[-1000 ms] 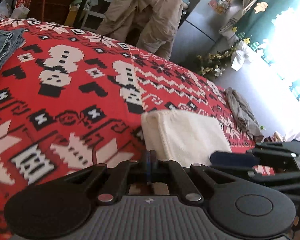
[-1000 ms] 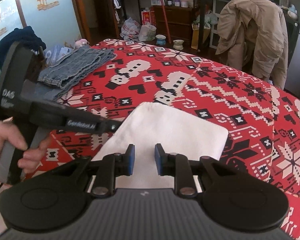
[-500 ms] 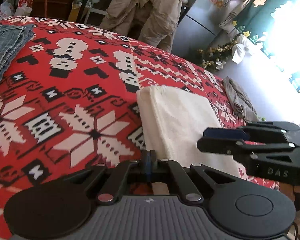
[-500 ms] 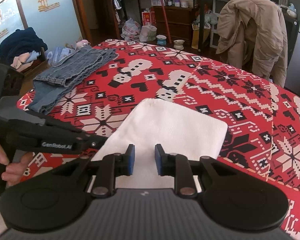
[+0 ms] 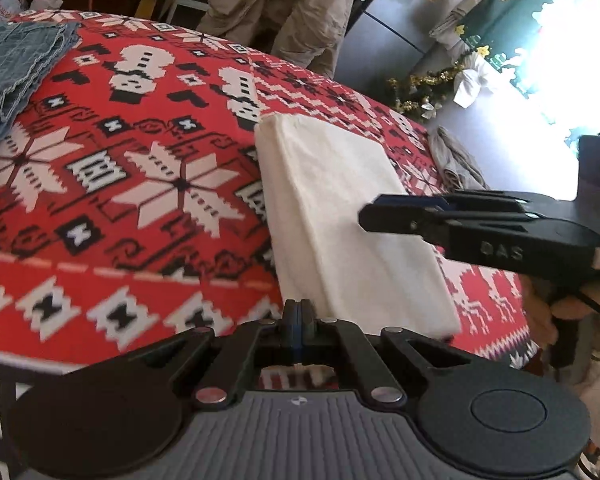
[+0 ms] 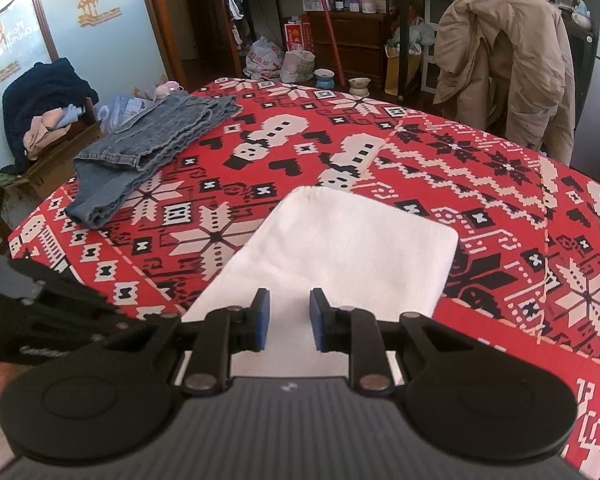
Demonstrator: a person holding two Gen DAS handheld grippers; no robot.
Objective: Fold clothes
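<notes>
The folded white cloth (image 6: 340, 248) is lying on the red patterned tablecloth (image 6: 500, 184), just ahead of the right gripper (image 6: 289, 316), whose jaws are standing spread. The left gripper (image 5: 298, 320) is pressed together, empty, beside the cloth's near corner.

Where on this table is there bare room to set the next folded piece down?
The widest bare stretch of the red cloth lies beyond and right of the white folded cloth, toward the tan coat. A narrower strip runs between the white cloth and the jeans. The left far corner is crowded by the jeans.
</notes>
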